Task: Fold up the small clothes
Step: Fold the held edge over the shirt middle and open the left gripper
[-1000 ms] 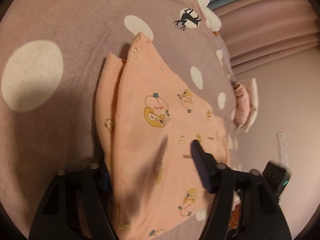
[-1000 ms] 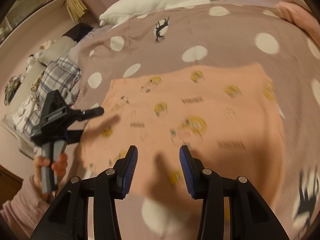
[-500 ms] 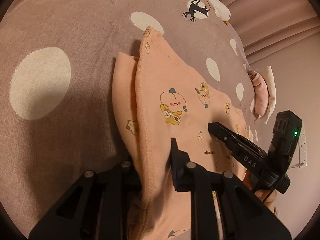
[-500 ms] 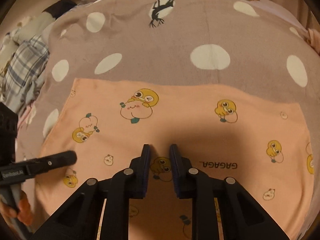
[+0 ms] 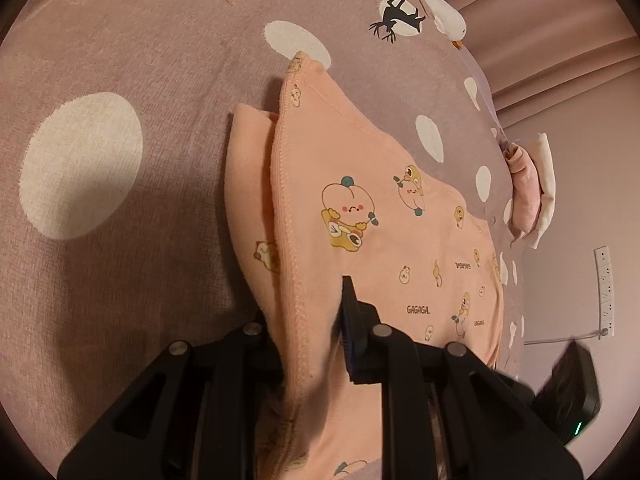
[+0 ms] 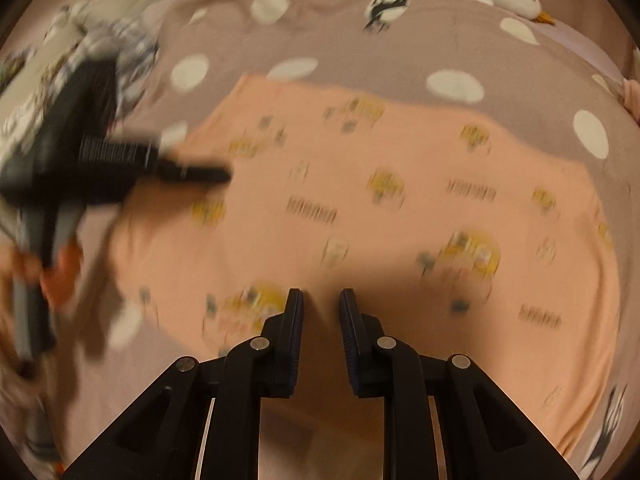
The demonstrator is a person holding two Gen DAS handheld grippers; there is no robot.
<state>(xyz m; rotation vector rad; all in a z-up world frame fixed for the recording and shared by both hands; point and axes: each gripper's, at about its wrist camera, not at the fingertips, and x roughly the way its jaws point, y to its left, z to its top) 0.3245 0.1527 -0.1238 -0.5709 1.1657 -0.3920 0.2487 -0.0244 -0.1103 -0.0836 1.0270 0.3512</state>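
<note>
The peach garment (image 5: 360,216), printed with small cartoon figures, lies spread on a mauve bedspread (image 5: 120,80) dotted with white. The left gripper (image 5: 308,320) is clamped on the garment's stitched edge, lifting a fold of cloth off the bed. The right gripper (image 6: 321,304) has its jaws drawn close on a pinch of the same garment at its near edge; that view is blurred
</note>
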